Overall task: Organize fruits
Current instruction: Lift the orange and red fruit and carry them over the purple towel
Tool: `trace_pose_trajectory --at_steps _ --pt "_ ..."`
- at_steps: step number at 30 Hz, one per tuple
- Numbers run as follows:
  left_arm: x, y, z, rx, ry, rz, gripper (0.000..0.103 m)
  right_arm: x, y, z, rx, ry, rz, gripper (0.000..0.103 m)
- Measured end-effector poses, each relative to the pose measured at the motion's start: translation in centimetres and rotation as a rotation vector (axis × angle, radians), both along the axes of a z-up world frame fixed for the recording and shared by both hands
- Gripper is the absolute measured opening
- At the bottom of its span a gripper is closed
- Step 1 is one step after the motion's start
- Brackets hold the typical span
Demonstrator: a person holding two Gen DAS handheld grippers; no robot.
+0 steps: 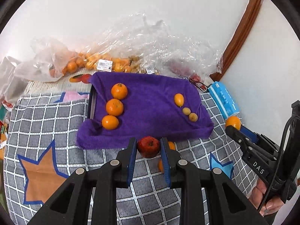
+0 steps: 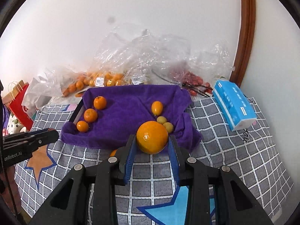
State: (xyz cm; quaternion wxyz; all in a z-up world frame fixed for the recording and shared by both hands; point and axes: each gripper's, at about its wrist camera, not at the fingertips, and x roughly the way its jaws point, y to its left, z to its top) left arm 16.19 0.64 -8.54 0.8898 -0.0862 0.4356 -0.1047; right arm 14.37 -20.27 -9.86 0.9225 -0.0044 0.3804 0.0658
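Sorted on my purple towel (image 1: 150, 101): three tangerines (image 1: 114, 107) left, small fruits right. My left gripper (image 1: 148, 146) clamps an apple (image 1: 148, 147); my right gripper (image 2: 152, 140) clamps an orange (image 2: 152, 137) (both unplaced).

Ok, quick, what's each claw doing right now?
Left claw: closed on the red apple, above the checked cloth.
Right claw: closed on a large orange, near the purple towel's front edge.
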Motion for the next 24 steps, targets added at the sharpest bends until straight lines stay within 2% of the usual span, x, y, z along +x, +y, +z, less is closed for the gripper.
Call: trace_pose_trajectory --at_steps 12,15,19,24 --pt "2.5 0.7 2.2 0.028 -0.051 -0.021 0.024 2.2 1.0 1.4 0.012 -0.047 0.013 0.034" --pt "3.0 1.0 2.0 -0.001 -0.048 -0.023 0.024 2.7 1.6 1.2 -0.015 -0.035 0.022 0.034" --pt "3.7 1.1 1.4 0.01 -0.036 -0.033 0.024 2.8 1.9 1.3 -0.013 -0.044 0.031 0.034" --pt "4.4 1.8 1.2 -0.018 -0.032 -0.019 0.024 3.4 2.3 1.5 -0.033 -0.05 0.04 0.034"
